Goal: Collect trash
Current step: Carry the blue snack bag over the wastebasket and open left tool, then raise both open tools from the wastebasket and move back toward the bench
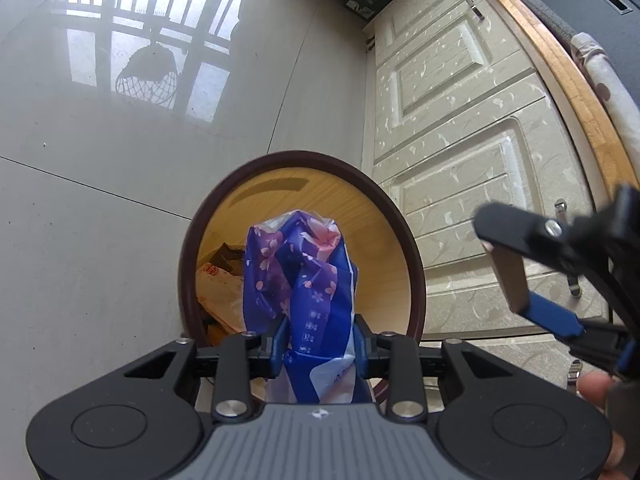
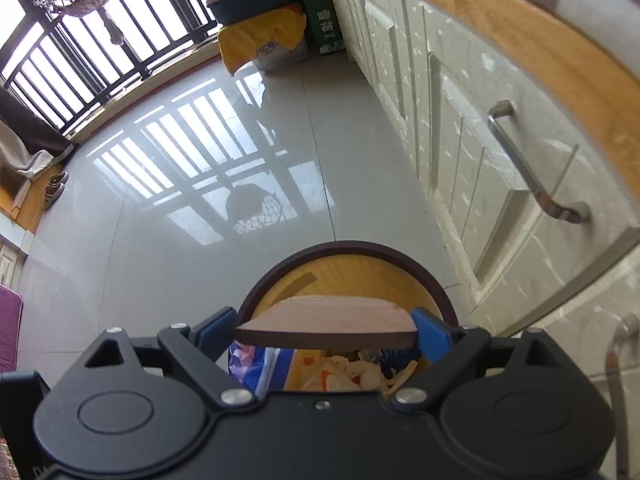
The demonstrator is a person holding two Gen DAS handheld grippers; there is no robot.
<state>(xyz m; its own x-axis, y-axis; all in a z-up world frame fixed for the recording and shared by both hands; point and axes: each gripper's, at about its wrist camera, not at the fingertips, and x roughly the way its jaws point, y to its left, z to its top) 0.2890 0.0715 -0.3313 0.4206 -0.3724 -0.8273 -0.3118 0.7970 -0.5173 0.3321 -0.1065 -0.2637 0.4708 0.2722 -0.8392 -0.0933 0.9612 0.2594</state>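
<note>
A round trash bin with a dark brown rim (image 1: pixel 192 264) and wood-coloured inside stands on the floor by the cabinets; it also shows in the right wrist view (image 2: pixel 400 258). My left gripper (image 1: pixel 320 346) is shut on a blue and purple flowered plastic wrapper (image 1: pixel 304 272) and holds it over the bin's mouth. My right gripper (image 2: pixel 326 330) is shut on the bin's flat wooden lid (image 2: pixel 324 320), held level above the bin; it also shows at the right of the left wrist view (image 1: pixel 516 268). Paper and wrapper trash (image 2: pixel 352 372) lies inside the bin.
White panelled cabinets (image 1: pixel 452 120) with metal handles (image 2: pixel 528 168) run along the right under a wooden counter edge (image 2: pixel 520 32). The glossy grey tile floor (image 1: pixel 100 200) spreads left. A green box (image 2: pixel 320 12) and a yellow-covered bundle (image 2: pixel 264 36) stand far off by a barred window (image 2: pixel 80 40).
</note>
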